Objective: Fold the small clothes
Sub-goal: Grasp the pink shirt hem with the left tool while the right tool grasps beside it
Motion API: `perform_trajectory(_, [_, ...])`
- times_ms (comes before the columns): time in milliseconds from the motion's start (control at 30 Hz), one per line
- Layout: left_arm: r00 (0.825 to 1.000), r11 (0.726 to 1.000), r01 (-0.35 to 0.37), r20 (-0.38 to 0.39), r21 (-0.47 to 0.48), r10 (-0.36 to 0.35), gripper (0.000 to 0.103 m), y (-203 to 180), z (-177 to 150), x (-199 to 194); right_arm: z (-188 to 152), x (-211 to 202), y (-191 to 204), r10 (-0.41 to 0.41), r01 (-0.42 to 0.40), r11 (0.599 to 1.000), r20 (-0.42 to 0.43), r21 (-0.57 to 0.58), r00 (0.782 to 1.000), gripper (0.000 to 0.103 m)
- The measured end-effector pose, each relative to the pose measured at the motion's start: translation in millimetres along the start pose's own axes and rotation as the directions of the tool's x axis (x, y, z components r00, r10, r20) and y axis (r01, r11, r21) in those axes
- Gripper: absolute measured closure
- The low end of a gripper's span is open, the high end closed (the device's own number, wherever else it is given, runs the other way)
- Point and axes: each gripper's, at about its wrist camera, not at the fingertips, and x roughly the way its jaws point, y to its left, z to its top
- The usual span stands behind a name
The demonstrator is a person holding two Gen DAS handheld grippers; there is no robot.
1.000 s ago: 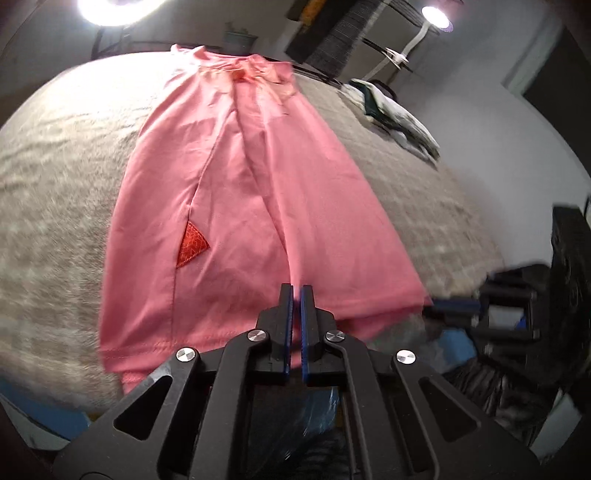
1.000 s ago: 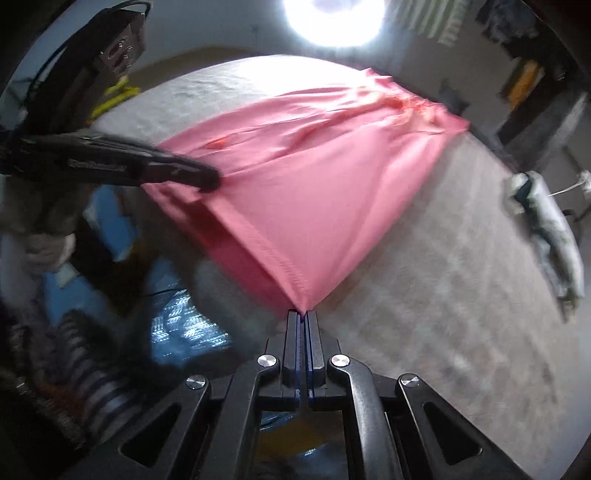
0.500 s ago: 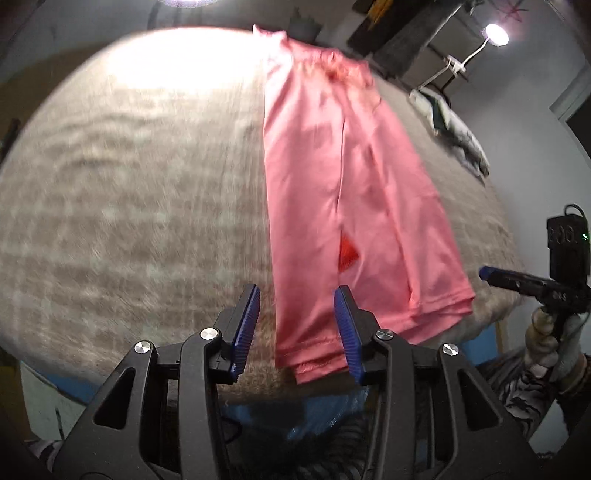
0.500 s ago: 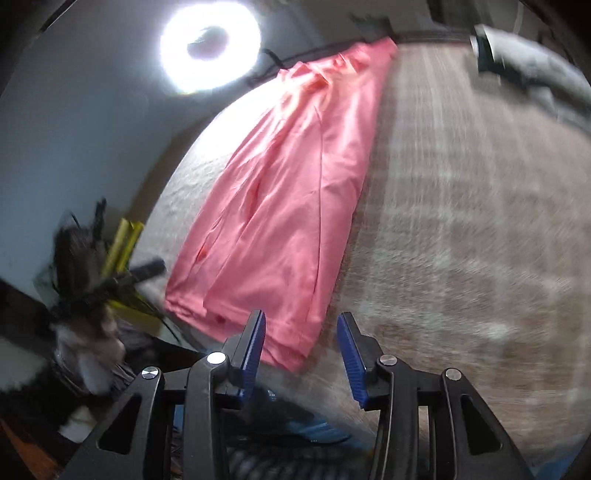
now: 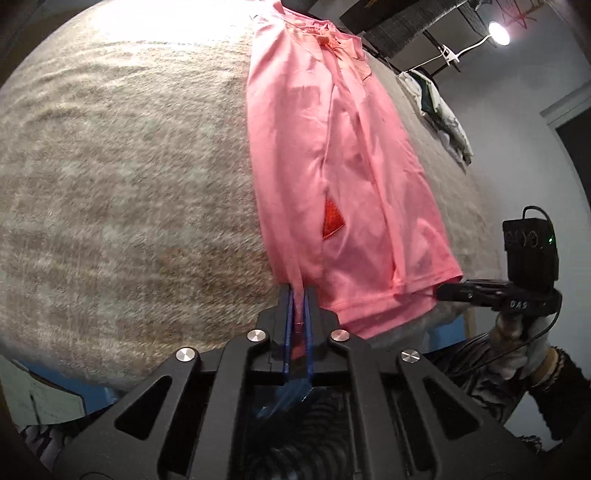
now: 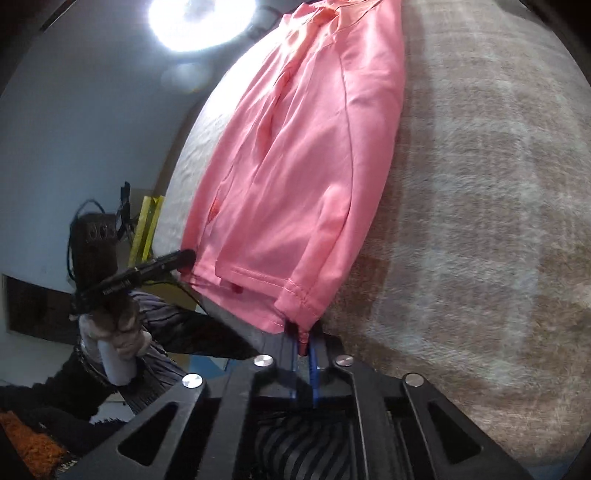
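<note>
A pink shirt (image 5: 332, 155) lies folded lengthwise into a long strip on a beige plaid blanket (image 5: 129, 184), hem toward me, with a small red patch (image 5: 332, 223) showing near the hem. My left gripper (image 5: 298, 295) is shut on the hem's left corner. My right gripper (image 6: 303, 334) is shut on the hem's right corner; the shirt (image 6: 314, 147) stretches away from it. The right gripper also shows in the left wrist view (image 5: 448, 291), and the left gripper in the right wrist view (image 6: 186, 256), each at its corner of the hem.
A white and dark garment (image 5: 443, 118) lies at the blanket's far right edge. A lamp (image 5: 496, 33) and a ring light (image 6: 195, 22) shine behind. The blanket's near edge drops off just below the hem. A yellow object (image 6: 146, 225) stands by the wall.
Both grippers released the shirt and opened half a second ago. Now each has closed on a corner of the hem at the near edge.
</note>
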Motion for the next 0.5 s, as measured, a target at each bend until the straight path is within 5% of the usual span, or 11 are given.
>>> perform_trajectory(367, [0.995, 0.997, 0.073, 0.071, -0.018, -0.072, 0.103, -8, 44, -19, 24, -29, -6, 0.101, -0.107, 0.993, 0.13, 0.045, 0.986, 0.102])
perform_trajectory(500, [0.993, 0.998, 0.069, 0.094, 0.004, -0.069, 0.103, -17, 67, -19, 44, -41, -2, 0.081, -0.087, 0.996, 0.166, 0.028, 0.983, 0.102])
